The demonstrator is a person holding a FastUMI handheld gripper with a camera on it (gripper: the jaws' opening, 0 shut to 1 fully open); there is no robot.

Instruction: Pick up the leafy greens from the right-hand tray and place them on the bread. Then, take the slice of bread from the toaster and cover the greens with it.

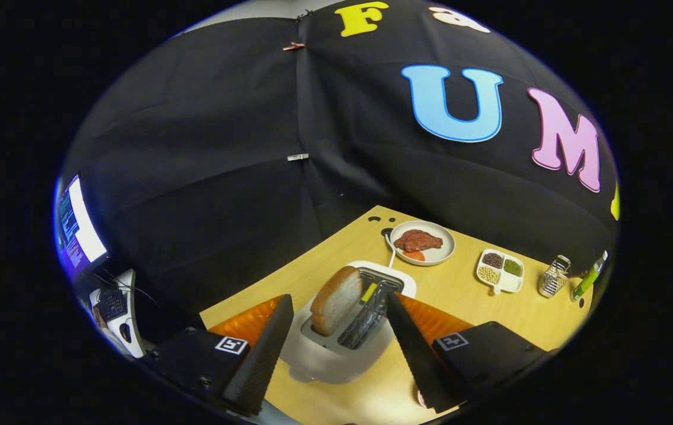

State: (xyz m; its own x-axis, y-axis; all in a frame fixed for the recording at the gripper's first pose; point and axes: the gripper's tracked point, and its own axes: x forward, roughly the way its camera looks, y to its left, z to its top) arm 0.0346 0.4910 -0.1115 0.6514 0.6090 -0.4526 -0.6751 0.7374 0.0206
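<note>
Gripper (336, 330) is spread wide w/ nothing in it; fingers straddle the toaster (336, 348) from above, one either side, not touching it afaict. The bread slice (335, 300) stands up out of the near slot, tilted a bit, sitting between the fingers and just ahead of them; the slot beside it looks empty. So I'd say we're on the 2nd part, taking the bread from the toaster. Greens and the base slice I can't make out from here, so can't vouch that step 1 is done.

Next move, imo: drop lower and centre on the slice, then close on its flat faces, gently, and pull straight up so it clears the slot.

Pose: tool held above the toaster, pitched down and fwd, rolled a little.

Beyond, on the wooden table (460, 295): a plate (423, 242) w/ a piece of meat, then a divided dish of beans (500, 270), well apart from the toaster.
</note>
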